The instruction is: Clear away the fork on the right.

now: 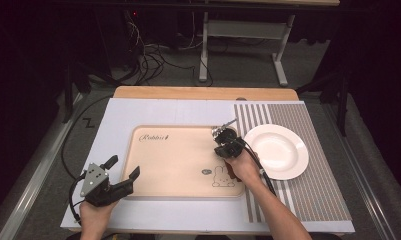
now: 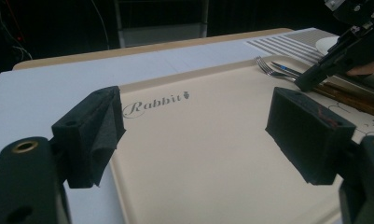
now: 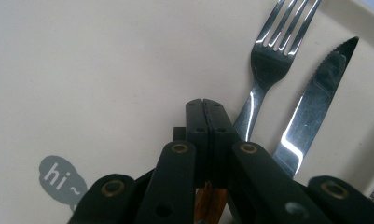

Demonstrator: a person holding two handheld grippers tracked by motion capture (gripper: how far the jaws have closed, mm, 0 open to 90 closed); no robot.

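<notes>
Fork (image 3: 273, 51) and knife (image 3: 315, 102) lie side by side on the right part of the beige tray (image 1: 178, 170), their metal ends pointing toward the far edge, the knife on the side nearer the white plate (image 1: 278, 150). In the right gripper view the right gripper (image 3: 207, 107) has its 2 jaws pressed flat together just beside the fork's neck, with a brown wooden handle (image 3: 204, 200) showing beneath them; I cannot tell whether the pads pinch it. The plate stands on a grey striped placemat (image 1: 313, 195), just right of the tray. The left gripper (image 1: 120, 172) rests at the tray's near left corner with its jaws spread wide and nothing between them. A white mat (image 1: 123, 110) covers the bench (image 1: 203, 92) under the tray. The tray bears the word "Rabbit" and a small rabbit drawing.
</notes>
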